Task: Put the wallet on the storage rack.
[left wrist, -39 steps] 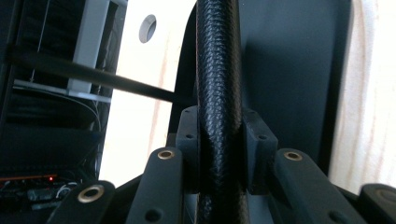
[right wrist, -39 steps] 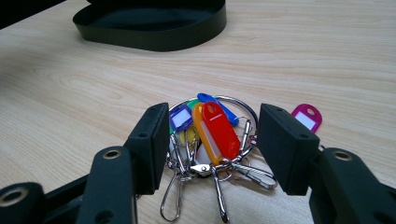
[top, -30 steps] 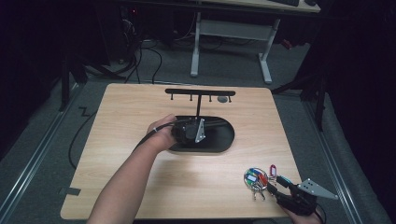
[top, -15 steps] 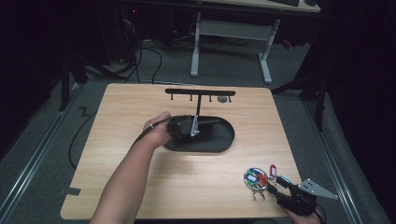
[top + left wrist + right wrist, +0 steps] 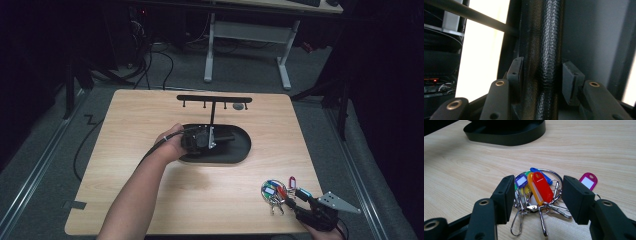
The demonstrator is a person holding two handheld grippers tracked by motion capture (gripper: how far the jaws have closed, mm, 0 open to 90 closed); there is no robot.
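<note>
While left tongs (image 5: pixel 541 82) just loosened round the upright post (image 5: pixel 544 50), right tongs (image 5: pixel 537 197) gape

No text, brand, number or sign can be read anywhere. The coloured key tags (image 5: pixel 540 187) on the key ring (image 5: pixel 541 173) have white label windows (blank as far as can be seen), and the black key rack's tray (image 5: pixel 240 150) and the wooden surface (image 5: pixel 150 115) bear no legible marking.
</note>
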